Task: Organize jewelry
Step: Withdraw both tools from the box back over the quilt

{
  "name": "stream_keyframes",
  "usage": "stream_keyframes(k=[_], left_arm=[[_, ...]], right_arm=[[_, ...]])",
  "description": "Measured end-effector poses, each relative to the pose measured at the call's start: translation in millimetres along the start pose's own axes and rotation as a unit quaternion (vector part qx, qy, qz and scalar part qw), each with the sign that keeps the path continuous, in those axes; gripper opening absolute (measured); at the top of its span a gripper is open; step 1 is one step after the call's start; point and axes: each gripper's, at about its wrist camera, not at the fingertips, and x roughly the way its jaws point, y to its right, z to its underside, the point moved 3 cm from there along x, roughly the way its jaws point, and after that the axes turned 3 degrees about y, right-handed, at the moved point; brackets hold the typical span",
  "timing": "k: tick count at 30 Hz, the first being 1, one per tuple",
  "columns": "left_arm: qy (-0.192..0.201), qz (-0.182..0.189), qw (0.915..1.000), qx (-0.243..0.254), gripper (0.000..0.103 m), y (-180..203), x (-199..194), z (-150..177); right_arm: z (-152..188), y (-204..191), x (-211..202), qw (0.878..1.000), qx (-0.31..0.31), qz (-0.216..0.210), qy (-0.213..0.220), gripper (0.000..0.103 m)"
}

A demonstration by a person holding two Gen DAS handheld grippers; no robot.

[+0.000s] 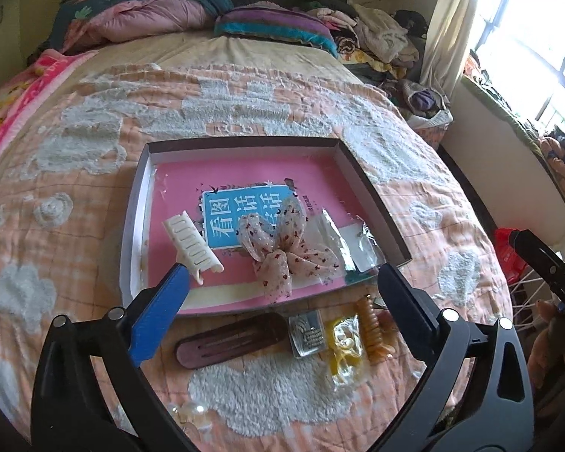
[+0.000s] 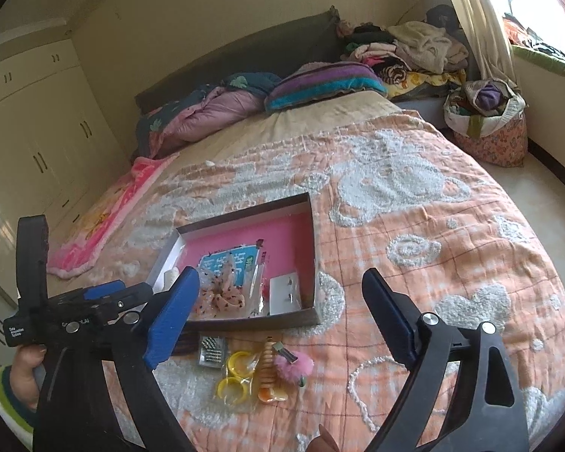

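Observation:
A shallow open box [image 1: 376, 203] lies on the bed with a pink book as its floor. A white comb clip [image 1: 192, 241], a floral gauze bow [image 1: 278, 245] and a clear bag with an earring card [image 1: 358, 245] lie inside. On the quilt in front of it lie a brown hair clip [image 1: 229, 341], a small bag of studs [image 1: 307, 333], bagged yellow rings [image 1: 344, 342] and an orange spiral clip [image 1: 373, 333]. My left gripper [image 1: 282, 278] hangs open above the box's near edge, holding nothing. My right gripper [image 2: 278, 278] is open and empty over the box [image 2: 312, 256] and a pink pompom clip [image 2: 293, 365].
An orange quilt [image 1: 245, 113] with white tufted shapes covers the bed. Folded bedding and pillows [image 1: 192, 11] are piled at the headboard, and a full cloth bag [image 2: 486, 113] stands on the floor at the right. A hand [image 2: 22, 369] grips the left gripper's handle. Clear beads [image 1: 192, 414] lie near me.

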Motion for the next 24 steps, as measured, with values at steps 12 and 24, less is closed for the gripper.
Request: stream_keyframes(k=[12,24], left_arm=[[0.037,0.009,0.9993,0.004,0.094,11,-45,-1],[0.068,0.012,0.9976,0.008,0.094,16,-80,8]], right_arm=[[-6,-18,-40,0.999,-0.014,-0.007,0.039,0.097],[-13,-38,-85,0.996,-0.034,-0.024,0.079,0.097]])
